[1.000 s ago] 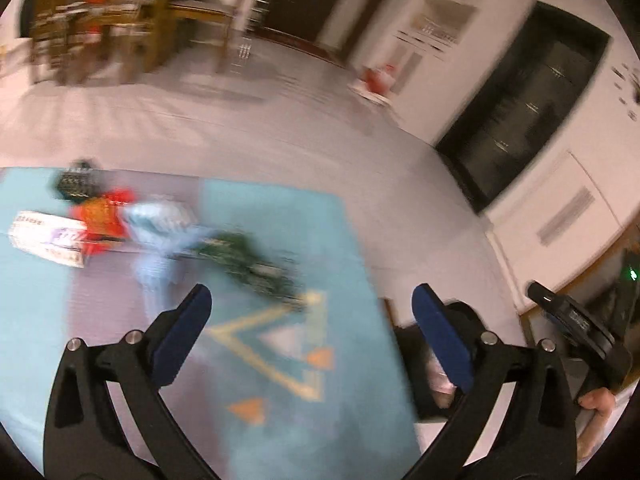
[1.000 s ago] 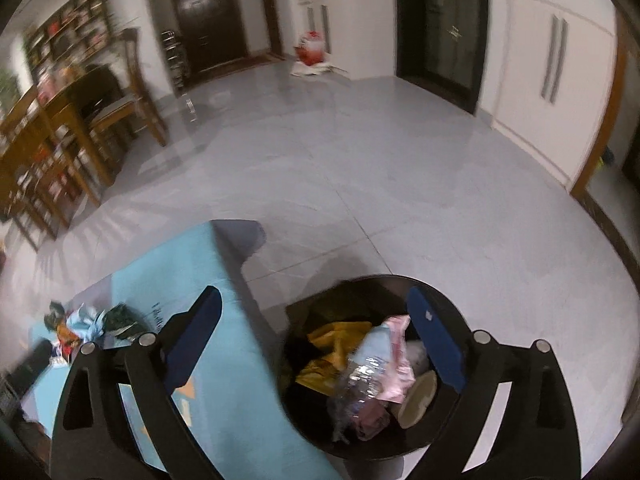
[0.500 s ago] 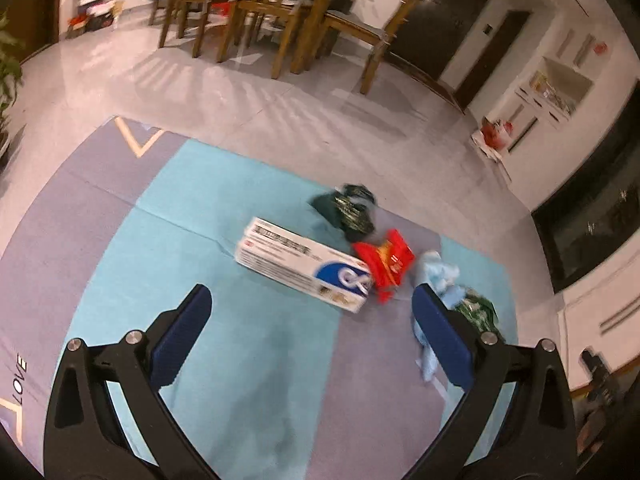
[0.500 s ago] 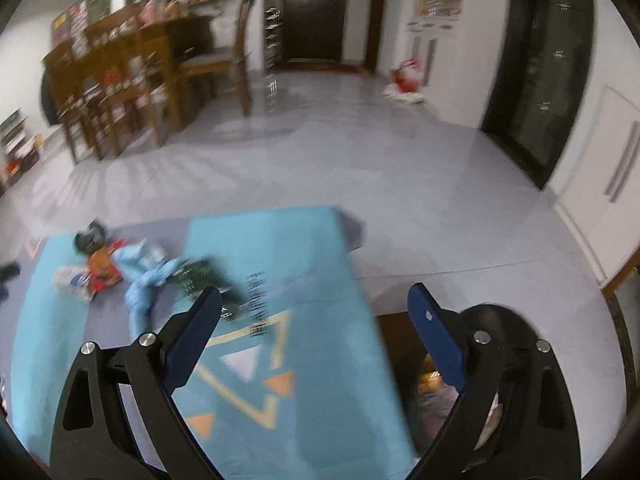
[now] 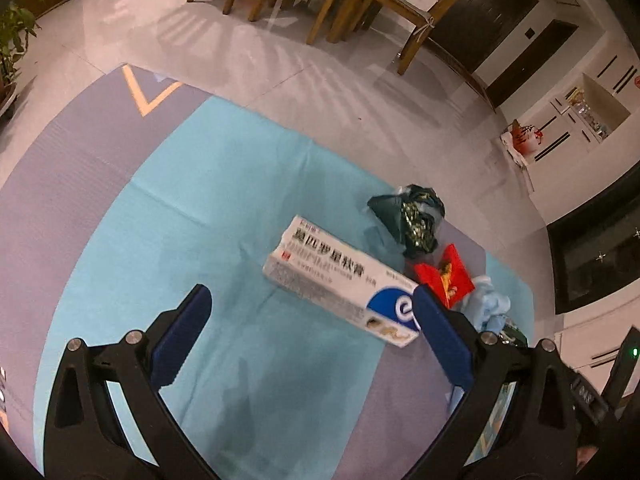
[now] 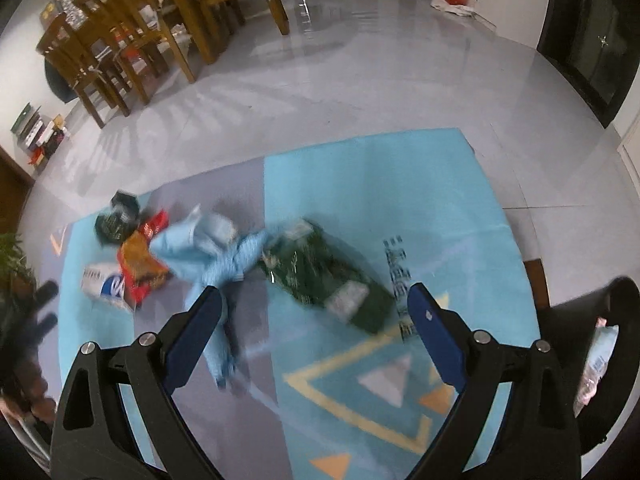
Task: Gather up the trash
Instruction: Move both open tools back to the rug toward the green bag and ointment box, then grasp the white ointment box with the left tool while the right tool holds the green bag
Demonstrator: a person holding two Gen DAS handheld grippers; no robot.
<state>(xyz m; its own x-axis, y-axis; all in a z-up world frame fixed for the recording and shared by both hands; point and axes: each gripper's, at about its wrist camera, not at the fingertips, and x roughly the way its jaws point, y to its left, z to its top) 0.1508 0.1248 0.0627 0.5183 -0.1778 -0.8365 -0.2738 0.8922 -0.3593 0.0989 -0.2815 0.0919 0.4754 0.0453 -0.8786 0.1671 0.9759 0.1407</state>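
1. Trash lies scattered on the mat (image 5: 192, 216), just ahead of both pairs of jaws.
2. Left gripper (image 5: 310, 330) has its jaws spread wide, holding nothing; the white carton (image 5: 340, 282) lies just past them, its blue-marked end near the right fingertip.
3. Beyond the carton sit a red wrapper (image 5: 444, 274), a dark crumpled bag (image 5: 412, 218) and pale blue tissue (image 5: 490, 308), close together.
4. Right gripper (image 6: 314, 326) also has its jaws wide apart and empty, above the mat.
5. Ahead of it lie a green packet (image 6: 324, 276), blurred, and the blue tissue touching it on the left.
6. A black bin (image 6: 608, 344) stands at the right edge; wooden chairs (image 6: 120, 36) stand on the tiled floor (image 6: 360, 80) beyond.
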